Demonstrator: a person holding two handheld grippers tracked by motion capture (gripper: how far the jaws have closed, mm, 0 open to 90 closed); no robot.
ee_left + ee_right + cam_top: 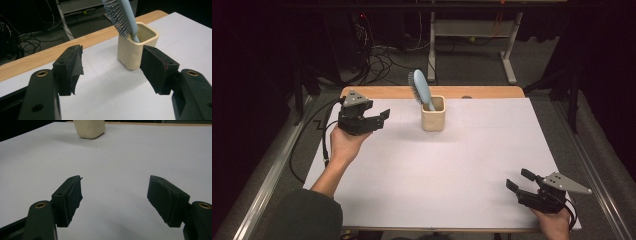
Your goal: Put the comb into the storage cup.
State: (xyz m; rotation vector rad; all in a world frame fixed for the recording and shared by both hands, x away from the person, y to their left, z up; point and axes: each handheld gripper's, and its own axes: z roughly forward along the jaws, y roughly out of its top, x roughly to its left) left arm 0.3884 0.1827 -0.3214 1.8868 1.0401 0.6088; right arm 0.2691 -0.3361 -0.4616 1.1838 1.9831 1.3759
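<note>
A cream square cup (433,119) stands upright near the back middle of the white table cover (437,175). A light-blue hairbrush (421,89) sits handle-down in it, leaning left with grey bristles facing left. My left gripper (379,119) is held off to the cup's left, jaws apart and empty, aimed toward the cup. In the left gripper view the cup (136,47) and hairbrush (123,15) lie beyond the open left gripper (112,66). My right gripper (518,181) rests low at the front right, open and empty. The right gripper view shows the right gripper (115,195) over bare cover, with the cup (89,128) far off.
A wooden table edge (432,92) shows behind the white cover. Behind the table are cables (377,60) on the floor and a white metal frame (472,30). A metal rail (267,175) runs along the left side.
</note>
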